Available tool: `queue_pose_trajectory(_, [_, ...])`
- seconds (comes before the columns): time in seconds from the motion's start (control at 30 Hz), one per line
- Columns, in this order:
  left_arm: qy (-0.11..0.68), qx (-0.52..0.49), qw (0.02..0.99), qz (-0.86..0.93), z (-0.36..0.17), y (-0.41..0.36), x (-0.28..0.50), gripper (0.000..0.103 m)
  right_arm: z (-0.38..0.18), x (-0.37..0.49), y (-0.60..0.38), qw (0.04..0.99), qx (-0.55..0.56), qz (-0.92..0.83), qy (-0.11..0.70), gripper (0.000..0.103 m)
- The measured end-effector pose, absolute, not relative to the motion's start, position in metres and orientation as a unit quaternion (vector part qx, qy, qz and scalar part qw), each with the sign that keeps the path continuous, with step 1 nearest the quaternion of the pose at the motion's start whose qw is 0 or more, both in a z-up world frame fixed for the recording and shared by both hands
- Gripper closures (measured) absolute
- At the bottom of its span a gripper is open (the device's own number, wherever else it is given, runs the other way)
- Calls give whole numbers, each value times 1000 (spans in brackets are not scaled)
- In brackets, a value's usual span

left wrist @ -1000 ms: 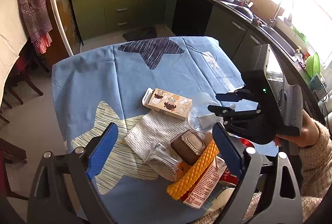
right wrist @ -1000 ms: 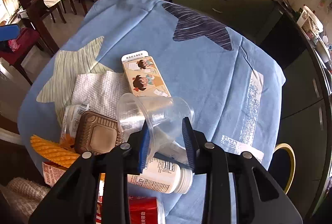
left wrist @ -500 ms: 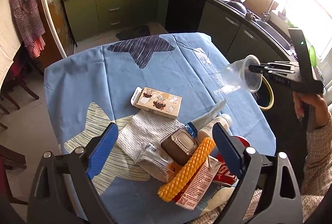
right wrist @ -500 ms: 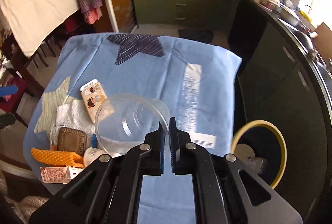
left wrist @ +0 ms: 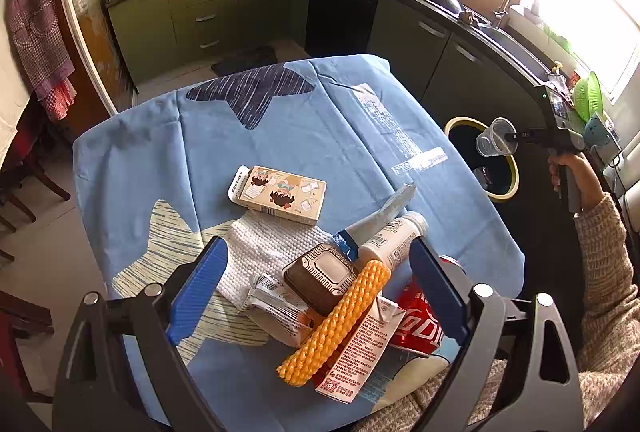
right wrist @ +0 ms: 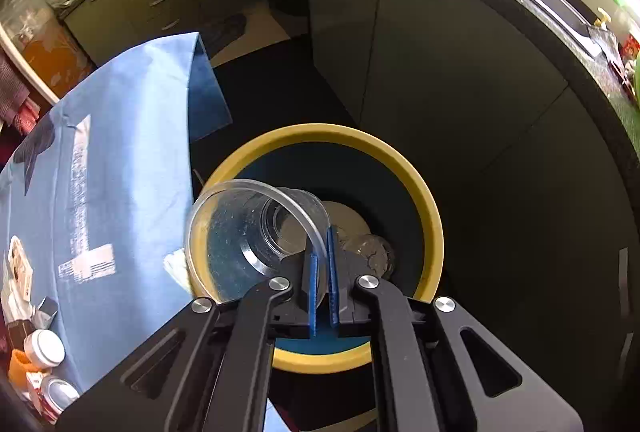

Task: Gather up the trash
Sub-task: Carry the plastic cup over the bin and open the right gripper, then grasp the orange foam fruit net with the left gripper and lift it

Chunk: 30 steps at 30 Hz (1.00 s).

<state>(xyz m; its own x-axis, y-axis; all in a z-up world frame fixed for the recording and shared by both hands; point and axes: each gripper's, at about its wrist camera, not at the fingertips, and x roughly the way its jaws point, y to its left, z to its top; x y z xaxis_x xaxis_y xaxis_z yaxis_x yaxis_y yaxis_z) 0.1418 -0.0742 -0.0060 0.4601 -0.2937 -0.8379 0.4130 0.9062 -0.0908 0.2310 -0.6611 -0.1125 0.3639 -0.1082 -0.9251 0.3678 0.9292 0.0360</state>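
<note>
My right gripper point(right wrist: 321, 252) is shut on the rim of a clear plastic cup point(right wrist: 256, 228), which hangs over the yellow-rimmed bin point(right wrist: 428, 208) on the floor beside the table. The left wrist view shows the same cup point(left wrist: 493, 142) above the bin point(left wrist: 505, 192). My left gripper point(left wrist: 316, 272) stands open above a pile of trash on the blue cloth: a brown box point(left wrist: 320, 278), an orange foam net point(left wrist: 340, 320), a white bottle point(left wrist: 392, 240), a red can point(left wrist: 420, 320) and a carton point(left wrist: 360, 348).
A cartoon-printed box point(left wrist: 280, 192) and a white cloth point(left wrist: 264, 252) lie further up the blue tablecloth point(left wrist: 180, 152). Some trash lies at the bin's bottom point(right wrist: 368, 248). Dark green kitchen cabinets point(right wrist: 420, 52) stand close behind the bin. A sleeve point(left wrist: 608, 292) is at the right.
My right gripper closed on the cup's rim, lifted it off the table and swung it to the right over the bin, rolling as it went. My left gripper barely shifted.
</note>
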Motion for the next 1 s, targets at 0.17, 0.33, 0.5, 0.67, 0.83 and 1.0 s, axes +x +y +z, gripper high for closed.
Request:
queue_pose_trajectory(0.17, [478,70,850,-209,-6,-76,139,16,-138,240,-691,798,148,-159,562,73])
queue_pose_trajectory(0.33, [495,81,836,-221,-19,-81,140,15,-137,229,-701,799,156,-165,557,70])
queue_pose_trajectory(0.5, [531,75,803,-261,-43,-85,146,15,-125,216,-688,808,153,-145,550,71])
queue_pose_trajectory(0.67, [563,85,769,-290,-73,-94,151,17,-118,208,-666,814,142,-118,551,71])
queue_pose_trajectory(0.83, [590,108,737,-313,-95,-107,153,35,-116,207,-649,816,134,-96,555,71])
queue_pose_trajectory(1.0, [600,131,721,-321,-105,-113,149,49,-122,216,-633,813,129,-89,560,71])
